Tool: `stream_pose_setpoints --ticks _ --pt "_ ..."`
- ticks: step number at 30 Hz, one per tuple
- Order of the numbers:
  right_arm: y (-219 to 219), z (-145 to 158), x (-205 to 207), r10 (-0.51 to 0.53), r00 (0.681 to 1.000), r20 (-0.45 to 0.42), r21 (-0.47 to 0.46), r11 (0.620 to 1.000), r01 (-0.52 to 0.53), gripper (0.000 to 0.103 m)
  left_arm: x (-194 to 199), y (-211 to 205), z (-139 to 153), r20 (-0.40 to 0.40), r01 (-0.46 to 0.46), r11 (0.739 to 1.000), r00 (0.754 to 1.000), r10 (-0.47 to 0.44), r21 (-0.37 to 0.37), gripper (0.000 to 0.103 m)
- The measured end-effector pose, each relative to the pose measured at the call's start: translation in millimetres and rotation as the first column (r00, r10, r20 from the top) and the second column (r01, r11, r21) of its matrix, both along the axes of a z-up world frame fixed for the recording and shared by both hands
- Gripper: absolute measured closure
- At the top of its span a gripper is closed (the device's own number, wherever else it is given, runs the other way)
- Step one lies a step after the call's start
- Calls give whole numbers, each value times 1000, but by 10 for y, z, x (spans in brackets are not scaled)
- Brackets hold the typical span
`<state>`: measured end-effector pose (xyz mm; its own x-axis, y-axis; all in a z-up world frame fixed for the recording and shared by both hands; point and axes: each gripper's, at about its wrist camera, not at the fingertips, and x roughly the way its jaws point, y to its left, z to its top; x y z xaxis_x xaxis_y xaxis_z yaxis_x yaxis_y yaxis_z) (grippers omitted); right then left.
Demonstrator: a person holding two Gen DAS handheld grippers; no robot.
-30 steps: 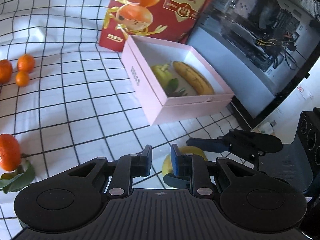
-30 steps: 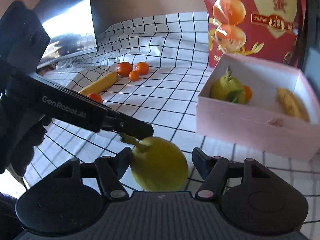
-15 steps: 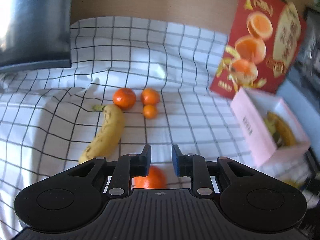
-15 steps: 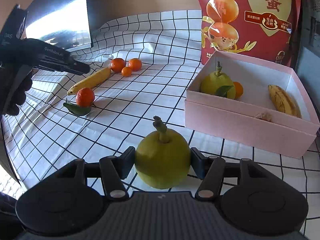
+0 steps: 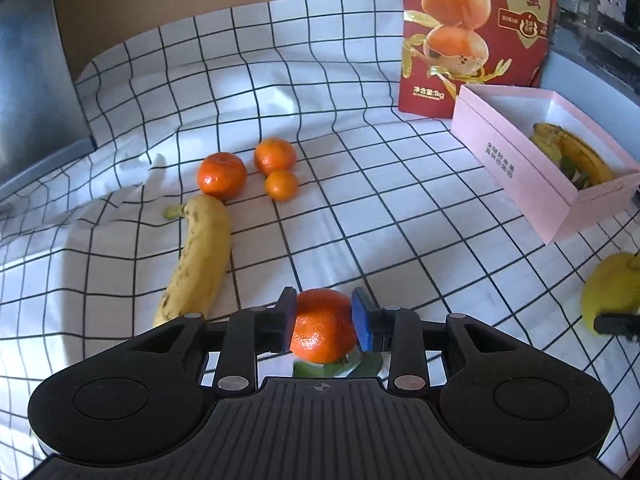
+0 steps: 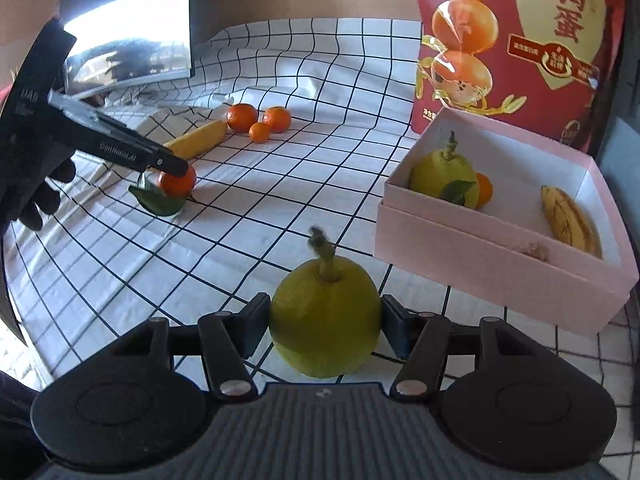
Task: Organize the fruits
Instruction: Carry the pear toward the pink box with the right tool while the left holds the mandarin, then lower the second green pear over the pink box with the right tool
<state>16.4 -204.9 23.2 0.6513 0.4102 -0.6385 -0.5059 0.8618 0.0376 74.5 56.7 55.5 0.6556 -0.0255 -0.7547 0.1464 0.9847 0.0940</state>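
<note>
My left gripper has just been opening its fingers, which now sit around a glossy orange mandarin with green leaves, not clearly pressing it. My right gripper clamps a matte yellow-green pear with a stub stem. Both fruits rest on the table's rumpled white cloth with a black grid. Beyond lie a speckled banana, three small mandarins and an open pink cardboard box holding fruit.
</note>
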Motion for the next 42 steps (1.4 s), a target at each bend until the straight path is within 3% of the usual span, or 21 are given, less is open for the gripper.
stream_pose_setpoints --ticks 8,19,22,25,30,35,42 --pt "104 3 14 22 999 23 -85 996 -20 38 82 82 8 -22 -23 999 1000 22 -46 65" --pt "105 24 36 -1 1000 5 -76 997 2 38 -12 -40 24 -48 26 999 999 -24 40 65" --pt "120 8 44 -1 1000 4 -77 997 2 38 -21 -67 1 -55 56 998 997 -54 39 50" --pt "134 -13 52 -3 1000 1 -79 997 4 38 -15 -41 -22 -47 50 998 998 -48 40 50" --pt "118 -17 50 -12 1000 -2 -75 997 12 38 47 118 -89 -60 -19 1000 998 20 9 50" --pt "116 -18 57 -15 1000 -5 -74 997 14 38 131 278 -141 -93 -83 992 993 74 -91 50" --pt "135 -4 71 -6 1000 -3 -61 998 6 43 117 191 -176 -79 -58 996 995 53 -72 54"
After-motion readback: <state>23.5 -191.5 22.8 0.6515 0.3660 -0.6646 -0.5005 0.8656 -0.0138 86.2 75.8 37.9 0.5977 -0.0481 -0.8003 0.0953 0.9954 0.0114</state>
